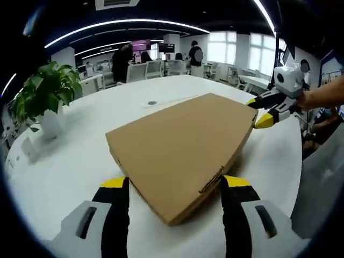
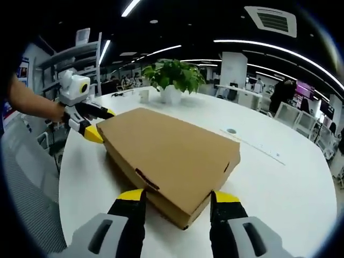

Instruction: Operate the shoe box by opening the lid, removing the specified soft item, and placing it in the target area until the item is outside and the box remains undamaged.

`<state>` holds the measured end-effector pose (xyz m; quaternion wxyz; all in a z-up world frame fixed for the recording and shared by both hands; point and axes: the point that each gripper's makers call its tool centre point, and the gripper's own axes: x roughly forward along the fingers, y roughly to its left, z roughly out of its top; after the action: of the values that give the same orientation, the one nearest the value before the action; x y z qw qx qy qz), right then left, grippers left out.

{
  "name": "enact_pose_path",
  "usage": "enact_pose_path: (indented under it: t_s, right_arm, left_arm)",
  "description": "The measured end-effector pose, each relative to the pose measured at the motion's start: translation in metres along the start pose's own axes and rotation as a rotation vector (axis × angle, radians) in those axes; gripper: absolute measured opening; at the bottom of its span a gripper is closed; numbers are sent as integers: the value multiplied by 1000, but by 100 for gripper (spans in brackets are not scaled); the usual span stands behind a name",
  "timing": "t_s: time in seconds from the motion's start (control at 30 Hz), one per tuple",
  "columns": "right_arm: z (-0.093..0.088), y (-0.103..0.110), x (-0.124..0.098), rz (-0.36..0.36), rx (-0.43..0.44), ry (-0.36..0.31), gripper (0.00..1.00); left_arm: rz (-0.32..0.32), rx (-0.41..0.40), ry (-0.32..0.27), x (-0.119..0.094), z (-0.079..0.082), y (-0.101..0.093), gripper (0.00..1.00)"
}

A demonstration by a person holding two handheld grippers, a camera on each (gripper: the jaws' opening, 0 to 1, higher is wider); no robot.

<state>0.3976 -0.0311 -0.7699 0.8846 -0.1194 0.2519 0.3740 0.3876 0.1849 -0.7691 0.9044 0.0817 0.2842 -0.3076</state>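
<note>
- The shoe box [image 1: 183, 148] is seen lying flat and closed on the white counter [image 1: 80, 150], a potted plant [image 1: 45, 94] well off to its left.
- In the left gripper view, the left gripper [image 1: 174, 188] is set at one corner, fingers spread to either side of that corner and nothing pinched.
- At the opposite corner the right gripper [image 1: 263, 113] is found with its fingers parted around the lid edge.
- In the right gripper view, the right gripper [image 2: 172, 201] brackets the near corner of the box [image 2: 166, 156]; the left gripper [image 2: 88, 123] is seen at the far one.
- The lid is judged not yet raised; it is best lifted evenly at both corners, gently, so the cardboard is not creased.
</note>
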Motion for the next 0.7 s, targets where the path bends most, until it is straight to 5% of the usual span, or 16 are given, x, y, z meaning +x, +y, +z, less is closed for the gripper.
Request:
enact_pose_path:
  t_s: [0.7]
  right_arm:
    - [-12, 25, -22, -38, 50, -4, 40]
  left_arm:
    - [-85, 56, 35, -5, -3, -5, 70]
